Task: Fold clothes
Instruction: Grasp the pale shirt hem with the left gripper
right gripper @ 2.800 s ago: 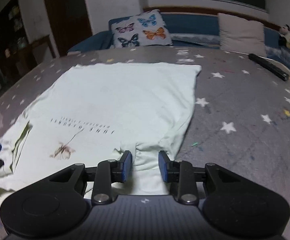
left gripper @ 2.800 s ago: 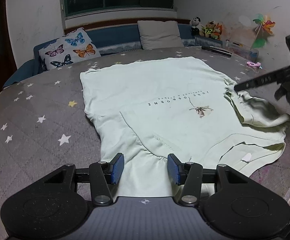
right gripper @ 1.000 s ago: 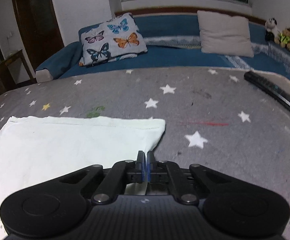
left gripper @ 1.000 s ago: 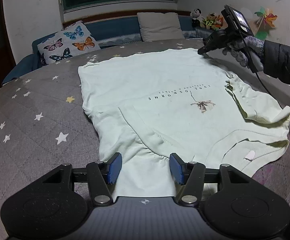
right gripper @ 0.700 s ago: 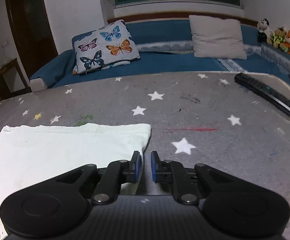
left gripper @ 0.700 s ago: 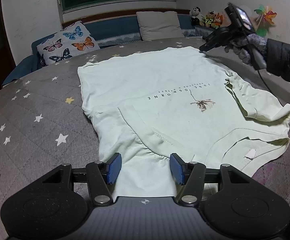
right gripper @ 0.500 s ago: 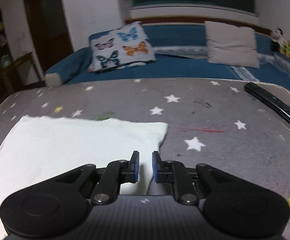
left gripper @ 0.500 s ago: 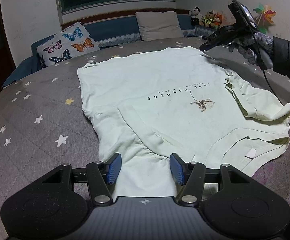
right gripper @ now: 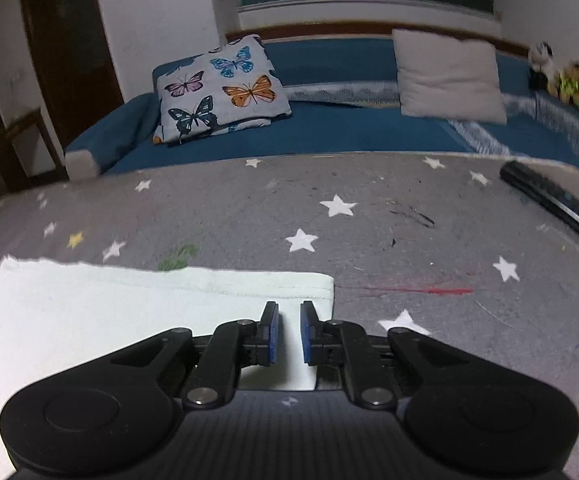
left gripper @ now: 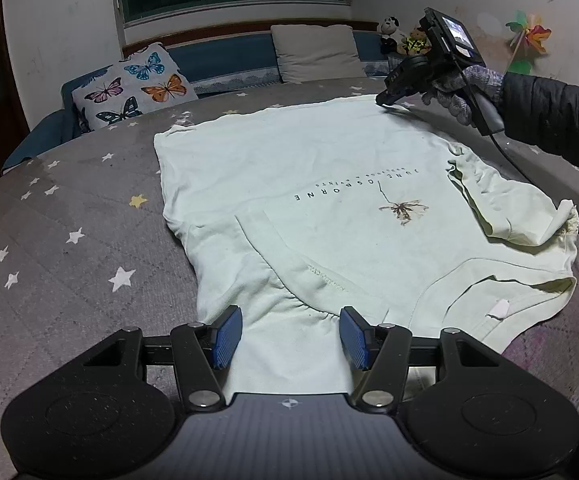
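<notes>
— Count? One pale green T-shirt [left gripper: 309, 184] flat on the star-print bed [left gripper: 69, 240]; two pillows.
— Tongs? Left tongs [left gripper: 291, 336] apart, straddling a sleeve; right tongs [right gripper: 288, 332] closing over the hem corner, narrow gap, nothing pinched.
— Hidden? Far sleeve crumpled; small print unreadable.

The left gripper [left gripper: 290, 336], black with blue pads, is angled downward with its jaws standing well apart, the pads pressing on nothing. The right gripper [right gripper: 288, 331], of the same black build with blue pads, also tilts downward; its jaws stand a narrow gap apart and are closing, the pads not yet pinching anything. In the left wrist view the right hand [left gripper: 462, 92], in a grey knitted glove, grips that gripper's handle, with a dark padded sleeve [left gripper: 557, 120] behind it.
</notes>
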